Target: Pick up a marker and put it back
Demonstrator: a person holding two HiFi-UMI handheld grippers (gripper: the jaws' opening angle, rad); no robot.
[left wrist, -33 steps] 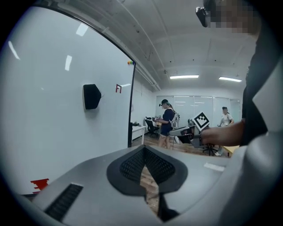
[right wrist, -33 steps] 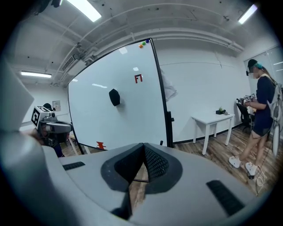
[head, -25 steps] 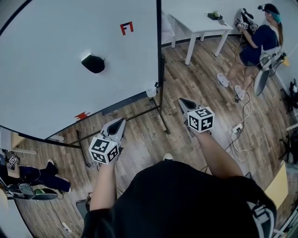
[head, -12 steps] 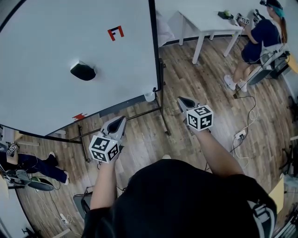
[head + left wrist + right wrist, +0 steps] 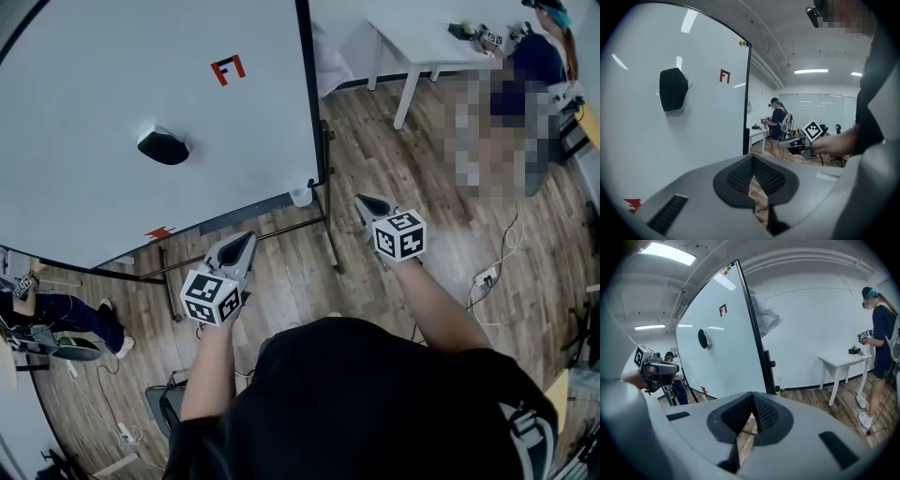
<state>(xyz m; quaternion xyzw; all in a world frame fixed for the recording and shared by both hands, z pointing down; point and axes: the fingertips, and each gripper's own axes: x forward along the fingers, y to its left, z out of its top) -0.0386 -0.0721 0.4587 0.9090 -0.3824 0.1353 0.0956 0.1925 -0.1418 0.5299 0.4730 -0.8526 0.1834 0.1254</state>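
Note:
No marker shows plainly in any view. A big whiteboard [image 5: 141,103] on a wheeled stand fills the upper left, with a black eraser [image 5: 163,146] stuck to it and a small white cup [image 5: 301,194] at its lower right corner. Small coloured bits [image 5: 744,43] sit on its top corner; what they are I cannot tell. My left gripper [image 5: 242,244] hangs in front of the board's lower edge, shut and empty. My right gripper [image 5: 366,202] is off the board's right edge, near the cup, also shut with nothing between its fingers.
The board's black stand legs [image 5: 328,244] run across the wooden floor under both grippers. A white table [image 5: 422,42] stands at the back right with a person beside it. Another person [image 5: 56,314] is behind the board at the left. Cables [image 5: 497,272] lie on the floor at right.
Both grippers have drifted slightly toward the whiteboard, still shut. In the head view the board and eraser have slid left and up, and the table and person moved toward the top right.

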